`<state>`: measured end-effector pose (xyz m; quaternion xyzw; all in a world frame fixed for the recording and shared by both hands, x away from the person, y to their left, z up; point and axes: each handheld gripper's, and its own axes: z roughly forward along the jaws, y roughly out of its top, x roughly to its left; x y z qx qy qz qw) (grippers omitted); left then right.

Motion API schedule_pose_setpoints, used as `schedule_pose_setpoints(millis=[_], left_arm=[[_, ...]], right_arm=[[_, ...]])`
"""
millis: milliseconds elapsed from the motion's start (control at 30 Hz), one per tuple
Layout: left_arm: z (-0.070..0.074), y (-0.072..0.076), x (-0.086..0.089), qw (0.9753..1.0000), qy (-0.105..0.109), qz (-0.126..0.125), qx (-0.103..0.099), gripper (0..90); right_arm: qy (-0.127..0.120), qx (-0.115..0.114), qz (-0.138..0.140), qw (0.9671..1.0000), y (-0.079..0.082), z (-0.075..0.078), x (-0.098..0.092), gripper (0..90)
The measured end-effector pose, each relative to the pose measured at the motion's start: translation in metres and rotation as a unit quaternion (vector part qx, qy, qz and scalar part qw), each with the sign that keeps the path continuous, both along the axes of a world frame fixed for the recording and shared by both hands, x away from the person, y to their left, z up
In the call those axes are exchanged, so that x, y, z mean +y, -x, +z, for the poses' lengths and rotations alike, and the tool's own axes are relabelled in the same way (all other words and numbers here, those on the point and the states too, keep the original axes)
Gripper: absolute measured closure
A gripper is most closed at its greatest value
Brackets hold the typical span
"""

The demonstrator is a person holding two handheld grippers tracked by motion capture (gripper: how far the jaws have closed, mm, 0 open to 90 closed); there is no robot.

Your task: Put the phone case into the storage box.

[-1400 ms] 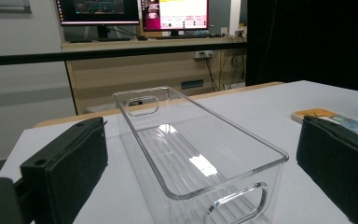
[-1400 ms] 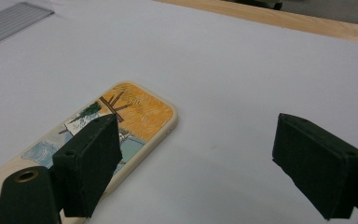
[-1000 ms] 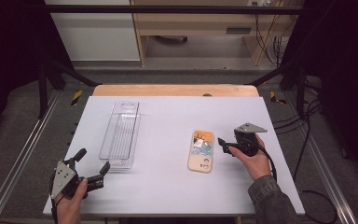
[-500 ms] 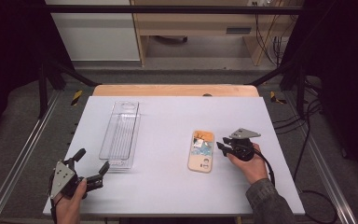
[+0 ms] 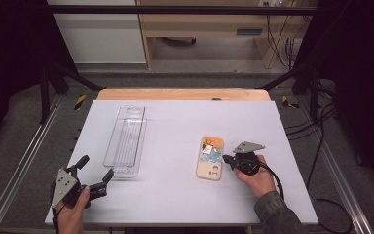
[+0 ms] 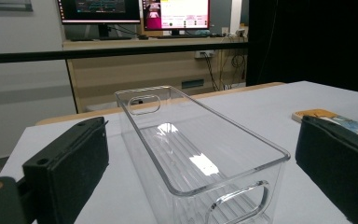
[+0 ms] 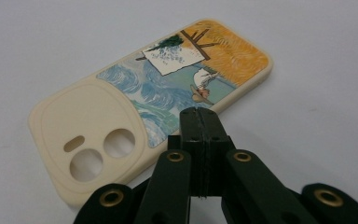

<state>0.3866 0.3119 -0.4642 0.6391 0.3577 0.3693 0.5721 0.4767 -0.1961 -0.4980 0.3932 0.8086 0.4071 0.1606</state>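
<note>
Two claws are seen: the right claw (image 7: 199, 116) is closed, empty, touching the phone case (image 5: 210, 157) at the surface's (image 5: 175, 204) four o'clock; the left claw (image 5: 95, 174), wide open, faces the clear bin (image 5: 125, 140). Reopening is probably needed before gripping.

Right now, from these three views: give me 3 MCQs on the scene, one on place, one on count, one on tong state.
1. Where does the phone case lie relative to the clear bin?
A. inside it
B. on the table to its right
C. under it

2. How many cut-out holes show in the case's camera panel?
A. one
B. three
C. five

3. How do the right tongs stand?
A. jaws pressed shut at the case's edge
B. wide open above the bin
C. shut on the bin's handle

Answers:
1 B: the high view shows the case on the white table, apart from the bin.
2 B: the right gripper view shows two round holes and a small slot.
3 A: the jaws meet with no gap beside the case; the left tongs stand open.
</note>
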Motion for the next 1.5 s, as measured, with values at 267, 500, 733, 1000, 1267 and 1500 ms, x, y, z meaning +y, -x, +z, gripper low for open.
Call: schedule_pose_setpoints(millis=[267, 500, 733, 1000, 1267, 1500], left_arm=[[0.0, 0.0, 0.0, 1.0, -0.001, -0.001, 0.0, 2.4], [0.0, 0.0, -0.001, 1.0, 0.0, -0.003, 0.001, 2.5], [0.0, 0.0, -0.001, 1.0, 0.0, -0.002, 0.001, 2.5], [0.0, 0.0, 0.0, 1.0, 0.001, -0.002, 0.002, 2.5], [0.0, 0.0, 0.002, 1.0, 0.003, 0.001, 0.002, 2.5], [0.001, 0.001, 0.003, 1.0, 0.004, 0.003, 0.001, 2.5]], right_arm=[[0.006, 0.01, 0.002, 0.9999, 0.001, -0.009, 0.006, 90.0], [-0.008, 0.009, 0.005, 0.9999, 0.002, -0.011, 0.01, 90.0], [-0.018, 0.008, 0.024, 0.9995, 0.005, -0.011, 0.03, 90.0], [-0.024, 0.005, 0.034, 0.9991, 0.005, -0.011, 0.053, 90.0], [-0.021, -0.001, 0.042, 0.9989, 0.004, -0.008, 0.073, 90.0], [-0.008, -0.009, 0.05, 0.9987, 0.001, -0.006, 0.092, 90.0]])
